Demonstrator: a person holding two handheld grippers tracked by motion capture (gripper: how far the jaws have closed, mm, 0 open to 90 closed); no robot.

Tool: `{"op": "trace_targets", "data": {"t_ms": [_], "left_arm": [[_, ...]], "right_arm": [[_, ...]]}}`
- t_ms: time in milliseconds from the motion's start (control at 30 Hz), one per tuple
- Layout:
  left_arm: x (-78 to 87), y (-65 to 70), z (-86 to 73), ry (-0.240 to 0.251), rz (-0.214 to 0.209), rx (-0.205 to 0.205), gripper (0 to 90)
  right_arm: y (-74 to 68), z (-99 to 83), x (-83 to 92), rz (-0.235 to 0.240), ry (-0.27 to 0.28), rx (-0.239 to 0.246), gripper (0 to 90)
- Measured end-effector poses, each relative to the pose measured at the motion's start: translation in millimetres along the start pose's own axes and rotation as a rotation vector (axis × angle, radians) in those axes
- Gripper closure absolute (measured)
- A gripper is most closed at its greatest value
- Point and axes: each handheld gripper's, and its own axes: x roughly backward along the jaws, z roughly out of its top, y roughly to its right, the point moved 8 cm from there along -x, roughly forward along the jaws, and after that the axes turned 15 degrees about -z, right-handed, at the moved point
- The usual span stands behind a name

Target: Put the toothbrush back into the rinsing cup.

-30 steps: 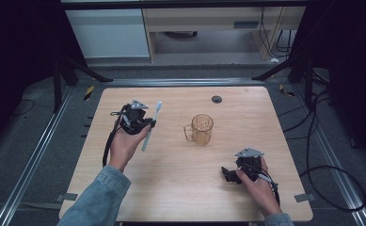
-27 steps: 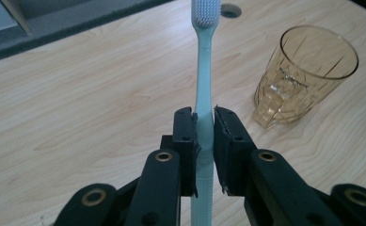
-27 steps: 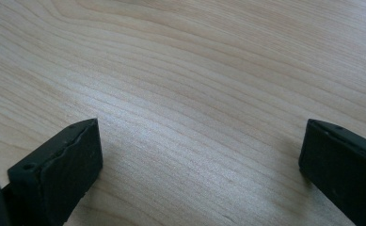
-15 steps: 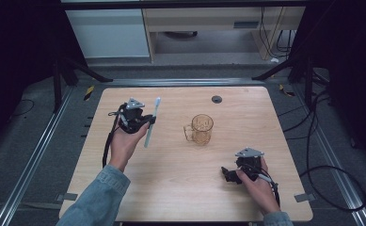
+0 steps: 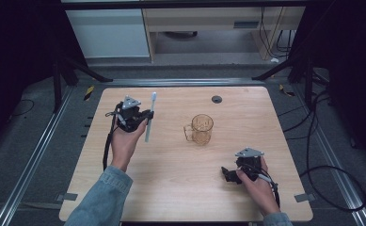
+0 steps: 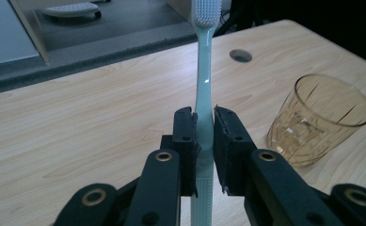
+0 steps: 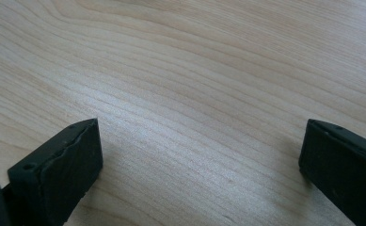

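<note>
Toothbrush held upright beside the cup

Left hand-held gripper (image 6: 204, 141) clamps a pale green toothbrush (image 6: 203, 89) (bristles up) near the amber cup (image 5: 201, 129) — right hand-held gripper (image 7: 199, 160) gapes wide over bare counter (image 5: 171, 188).

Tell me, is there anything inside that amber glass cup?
Nothing shows inside the cup: through its open rim and clear wall it looks empty. The toothbrush is outside it, clamped in the left gripper.
</note>
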Motion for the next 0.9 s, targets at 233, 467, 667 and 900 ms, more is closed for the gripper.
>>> {"op": "trace_targets", "data": {"t_ms": [233, 467, 667, 900], "left_arm": [[-3.0, 11.5, 5.7, 0.063, -0.005, -0.029, 78.9], [-6.9, 24.5, 5.2, 0.103, 0.005, -0.048, 78.9], [-6.8, 32.8, 6.8, 0.137, 0.006, -0.058, 78.9], [-12.6, 48.3, 10.3, 0.148, -0.025, -0.073, 78.9]], "right_arm": [[-1.9, 0.2, 0.4, 0.019, 0.005, 0.02, 0.4], [-1.9, 0.2, 0.4, 0.019, 0.005, 0.02, 0.4], [-1.8, 0.2, 0.4, 0.019, 0.005, 0.02, 0.4], [-1.7, 0.2, 0.3, 0.018, 0.005, 0.02, 0.4]]}}
